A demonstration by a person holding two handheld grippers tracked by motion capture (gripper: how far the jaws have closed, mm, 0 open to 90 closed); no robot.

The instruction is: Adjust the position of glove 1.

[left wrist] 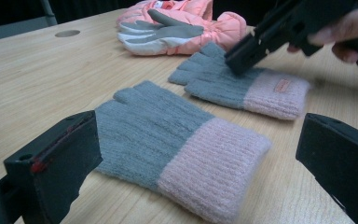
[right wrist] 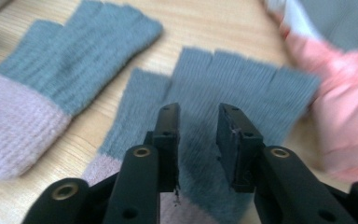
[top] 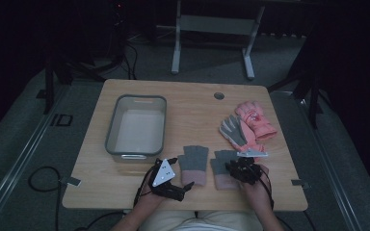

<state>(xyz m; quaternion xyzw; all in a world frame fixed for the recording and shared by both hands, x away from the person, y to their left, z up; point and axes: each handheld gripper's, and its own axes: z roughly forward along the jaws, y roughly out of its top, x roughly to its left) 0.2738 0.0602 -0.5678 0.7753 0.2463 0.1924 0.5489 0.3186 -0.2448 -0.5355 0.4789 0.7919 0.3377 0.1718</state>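
Two grey knit gloves with pink cuffs lie flat side by side near the table's front edge. The left glove (top: 193, 161) (left wrist: 182, 149) (right wrist: 51, 84) lies ahead of my left gripper (top: 179, 173) (left wrist: 198, 128), whose jaws stand wide open on either side of it without touching it. My right gripper (top: 232, 166) (right wrist: 199, 112) hovers tip-down over the right glove (top: 220, 168) (right wrist: 242, 88), jaws a narrow gap apart, nothing pinched between the pads. The left gripper view catches the right gripper (left wrist: 247, 51) with its tip at this glove (left wrist: 242, 86).
A pair of pink padded gloves (top: 255, 120) (left wrist: 186, 23) with grey palms lies at the right of the wooden table (top: 192, 106). A grey plastic bin (top: 110, 134) stands at the left. A round cable hole (top: 219, 95) sits near the far edge.
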